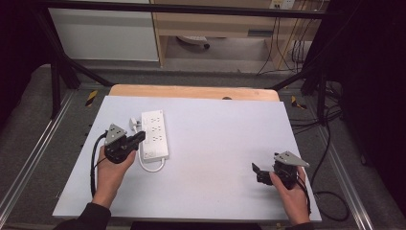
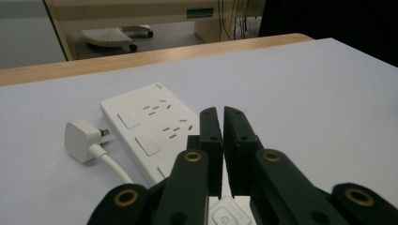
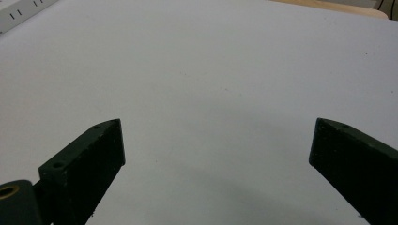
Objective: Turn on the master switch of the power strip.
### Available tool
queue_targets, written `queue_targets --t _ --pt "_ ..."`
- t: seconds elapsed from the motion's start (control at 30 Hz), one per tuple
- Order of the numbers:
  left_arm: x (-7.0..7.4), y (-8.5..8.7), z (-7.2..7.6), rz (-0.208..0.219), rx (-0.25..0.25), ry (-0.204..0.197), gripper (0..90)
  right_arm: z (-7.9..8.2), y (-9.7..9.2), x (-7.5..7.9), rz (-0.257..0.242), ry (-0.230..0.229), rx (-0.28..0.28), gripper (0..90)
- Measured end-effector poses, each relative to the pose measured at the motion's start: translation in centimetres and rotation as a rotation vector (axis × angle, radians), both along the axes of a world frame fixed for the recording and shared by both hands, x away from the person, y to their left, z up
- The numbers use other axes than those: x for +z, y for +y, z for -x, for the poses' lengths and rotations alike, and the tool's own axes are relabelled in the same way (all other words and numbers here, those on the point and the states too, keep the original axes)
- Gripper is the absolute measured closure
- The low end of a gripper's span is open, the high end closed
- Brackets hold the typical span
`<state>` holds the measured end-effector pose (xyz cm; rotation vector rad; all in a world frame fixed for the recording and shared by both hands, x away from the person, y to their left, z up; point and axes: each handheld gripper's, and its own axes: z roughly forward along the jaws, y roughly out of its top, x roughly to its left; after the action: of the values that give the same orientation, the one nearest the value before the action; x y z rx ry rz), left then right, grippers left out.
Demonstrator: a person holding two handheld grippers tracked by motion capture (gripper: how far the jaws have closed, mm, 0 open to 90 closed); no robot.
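A white power strip [image 1: 154, 134] lies flat on the left half of the white table top [image 1: 220, 139], its white plug [image 1: 133, 123] resting unplugged beside it. The cord [image 1: 154, 167] loops out from the strip's near end. My left gripper [image 1: 139, 138] hovers over the strip's near left edge, jaws together with nothing between them. In the left gripper view the strip [image 2: 150, 122], the plug [image 2: 82, 139] and the strip's power button [image 2: 227, 215] lie under the shut left gripper [image 2: 220, 112]. My right gripper [image 1: 256, 168] stands open at the near right over bare table, and its view shows the open right gripper [image 3: 216, 140].
A wooden edge [image 1: 191, 92] borders the table's far side. Black frame bars [image 1: 57, 81] stand at the left and right. Cables [image 1: 330, 143] trail on the floor to the right. A corner of the power strip [image 3: 19, 11] shows at the top left of the right gripper view.
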<state>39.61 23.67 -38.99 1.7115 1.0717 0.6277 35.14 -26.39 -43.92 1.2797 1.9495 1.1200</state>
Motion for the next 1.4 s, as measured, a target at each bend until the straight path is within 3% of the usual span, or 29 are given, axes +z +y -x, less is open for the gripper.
queue_targets --t 0.17,0.83,1.13,1.27,1.4 --pt "-0.4 0.0 -0.3 0.006 0.007 0.03 90.0 0.0 0.0 0.0 0.007 0.002 -0.002 4.2" --pt "-2.6 -0.8 -0.4 -0.069 -0.03 0.138 90.0 -0.1 0.0 -0.1 0.008 0.006 0.003 4.1" --pt "-3.2 -0.7 -0.3 -0.059 -0.04 0.153 90.0 0.0 0.0 0.0 0.006 0.008 0.001 4.1" --pt "-3.5 -0.8 -0.1 -0.091 -0.054 0.159 90.0 -0.1 0.0 0.0 0.011 0.011 0.003 4.0" --pt "-3.6 -0.8 0.0 -0.092 -0.057 0.169 90.0 -0.1 0.1 -0.1 0.014 0.013 0.002 4.0"
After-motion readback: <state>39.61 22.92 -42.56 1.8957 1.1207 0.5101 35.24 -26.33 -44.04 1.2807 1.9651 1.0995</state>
